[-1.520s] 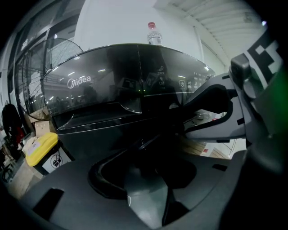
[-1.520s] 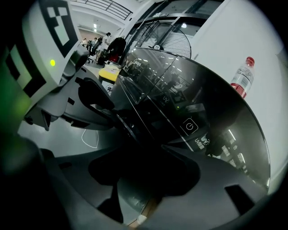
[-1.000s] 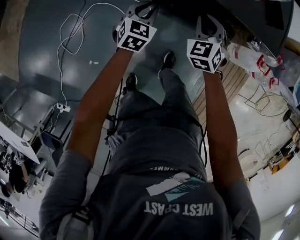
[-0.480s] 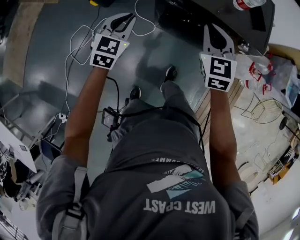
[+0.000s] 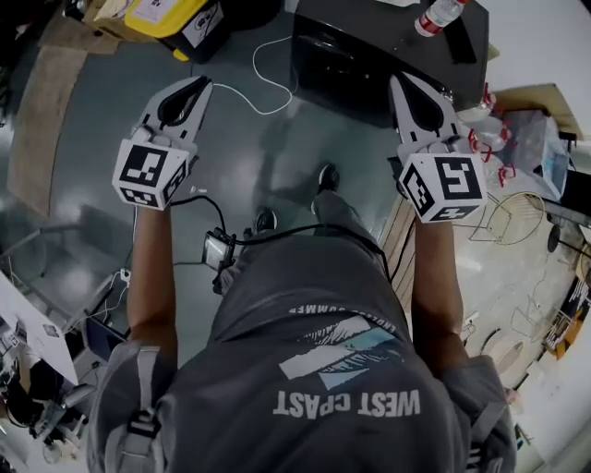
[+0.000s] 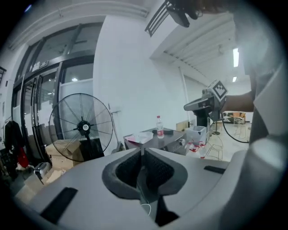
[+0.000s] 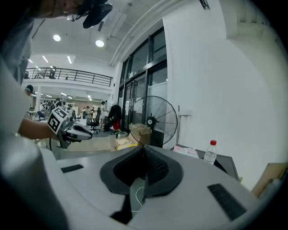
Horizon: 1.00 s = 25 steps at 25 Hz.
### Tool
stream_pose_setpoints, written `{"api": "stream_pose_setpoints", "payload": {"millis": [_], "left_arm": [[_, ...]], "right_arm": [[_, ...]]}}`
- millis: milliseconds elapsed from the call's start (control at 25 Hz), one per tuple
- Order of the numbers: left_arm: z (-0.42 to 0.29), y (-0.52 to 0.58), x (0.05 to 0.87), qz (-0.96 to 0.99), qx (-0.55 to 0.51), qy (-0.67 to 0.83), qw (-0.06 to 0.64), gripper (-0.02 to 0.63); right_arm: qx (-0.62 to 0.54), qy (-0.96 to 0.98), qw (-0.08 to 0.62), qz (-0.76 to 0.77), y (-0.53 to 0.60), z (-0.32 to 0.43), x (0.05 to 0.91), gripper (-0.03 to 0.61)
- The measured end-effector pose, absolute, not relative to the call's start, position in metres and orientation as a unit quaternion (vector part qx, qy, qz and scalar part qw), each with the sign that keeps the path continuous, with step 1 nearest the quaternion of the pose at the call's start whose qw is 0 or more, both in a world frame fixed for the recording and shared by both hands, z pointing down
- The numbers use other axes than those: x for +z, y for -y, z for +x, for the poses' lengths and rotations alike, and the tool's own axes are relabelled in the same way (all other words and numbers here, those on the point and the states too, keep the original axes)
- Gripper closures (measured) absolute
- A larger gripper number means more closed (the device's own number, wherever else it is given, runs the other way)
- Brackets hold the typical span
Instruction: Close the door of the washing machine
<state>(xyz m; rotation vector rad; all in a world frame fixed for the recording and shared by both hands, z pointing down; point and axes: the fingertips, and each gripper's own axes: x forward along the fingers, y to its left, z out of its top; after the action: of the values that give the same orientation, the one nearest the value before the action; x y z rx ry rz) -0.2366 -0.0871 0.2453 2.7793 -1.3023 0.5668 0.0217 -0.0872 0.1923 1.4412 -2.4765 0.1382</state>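
A dark boxy machine [image 5: 360,55] stands on the floor ahead of my feet, and its door is not visible. The same machine [image 6: 168,140] appears grey in the left gripper view, and only its top [image 7: 225,164] shows in the right gripper view. My left gripper [image 5: 199,85] is held up high at the left, shut and empty [image 6: 142,150]. My right gripper [image 5: 399,81] is raised at the right over the machine's near edge. Its jaws have just closed the last bit with nothing between them [image 7: 144,148]. Neither gripper touches the machine.
A plastic bottle [image 5: 434,18] stands on the machine's top. A big floor fan [image 6: 81,128] and cardboard boxes stand to the left of it. A white cable [image 5: 268,88] lies on the floor, a yellow box [image 5: 166,14] lies beyond, and bottles [image 5: 485,143] and a wire basket [image 5: 512,217] are at the right.
Both grippers have risen toward the head camera and spread apart. More of the dark machine and the yellow box has come into view at the top.
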Motion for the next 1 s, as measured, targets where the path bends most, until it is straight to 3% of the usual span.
{"api": "stream_pose_setpoints", "payload": {"millis": [400,1000], "left_arm": [[-0.255,0.020,0.136,0.915,0.071,0.397,0.003,0.578],[-0.263,0.007,0.133,0.927,0.060,0.371,0.002,0.578]], "right_arm": [[0.050,0.868,0.075,0.488,0.019,0.017,0.103,0.551],[0.042,0.856,0.074,0.510,-0.018,0.011,0.089,0.551]]}}
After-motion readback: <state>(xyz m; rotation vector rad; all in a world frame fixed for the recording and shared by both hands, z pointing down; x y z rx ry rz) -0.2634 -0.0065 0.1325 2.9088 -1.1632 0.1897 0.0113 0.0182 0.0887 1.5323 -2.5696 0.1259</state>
